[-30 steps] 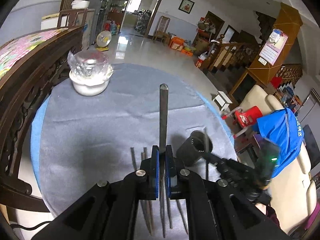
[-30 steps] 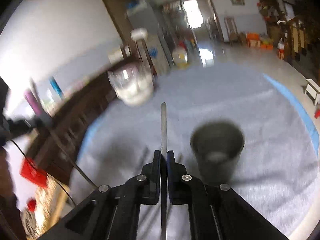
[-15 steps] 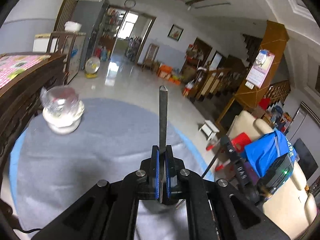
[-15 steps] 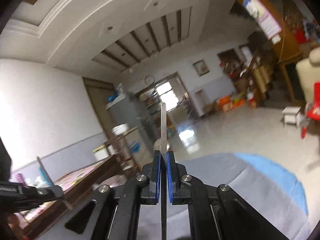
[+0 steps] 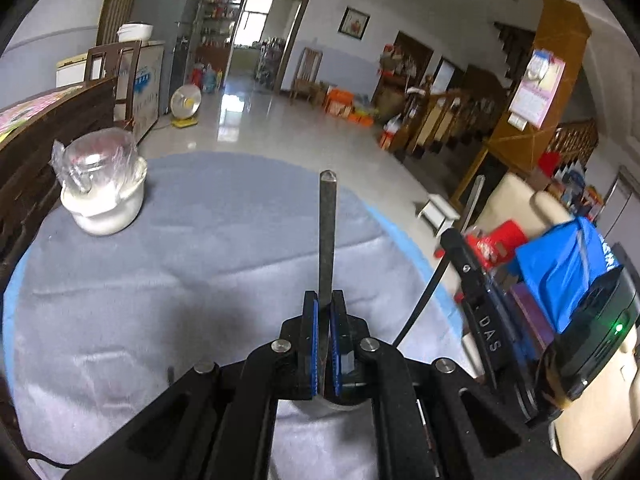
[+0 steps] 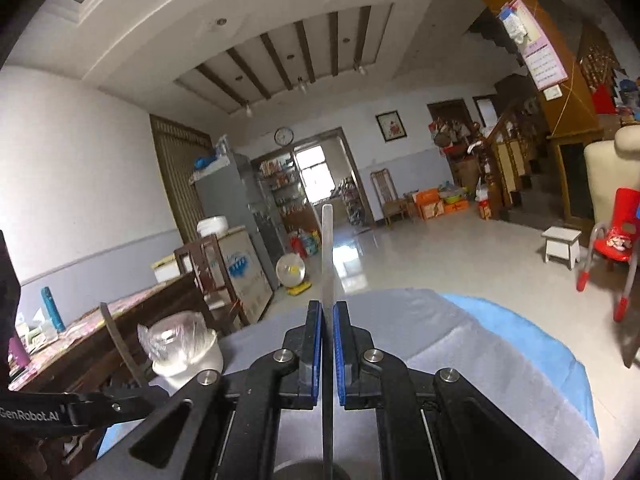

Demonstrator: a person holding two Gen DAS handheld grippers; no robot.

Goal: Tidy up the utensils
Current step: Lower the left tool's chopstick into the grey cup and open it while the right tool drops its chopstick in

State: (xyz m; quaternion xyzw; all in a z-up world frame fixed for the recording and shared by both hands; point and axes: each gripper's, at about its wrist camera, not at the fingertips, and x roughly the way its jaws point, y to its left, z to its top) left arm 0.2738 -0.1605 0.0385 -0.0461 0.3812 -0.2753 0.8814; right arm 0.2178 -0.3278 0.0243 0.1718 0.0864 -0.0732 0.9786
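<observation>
My left gripper [image 5: 324, 300] is shut on a dark, slim utensil handle [image 5: 326, 232] that sticks out forward over the grey tablecloth [image 5: 160, 280]. My right gripper [image 6: 328, 308] is shut on a flat silver utensil handle [image 6: 327, 256] and points almost level into the room. The left wrist view shows the right gripper [image 5: 456, 236] close by on the right, and the right wrist view shows the left gripper's body at lower left. A dark round rim, probably the black holder cup [image 6: 308, 470], peeks out under the right gripper at the bottom edge.
A white bowl under clear plastic wrap [image 5: 102, 196] stands at the table's far left. Carved dark wooden furniture [image 5: 32, 152] borders the table on the left. The round table's blue edge [image 5: 404, 240] curves on the right, with a sofa and a blue bag [image 5: 560, 272] beyond it.
The right gripper tipped up from looking down at the cup and cloth to facing the room. The left gripper moved over the table; the loose utensils and cup left its view.
</observation>
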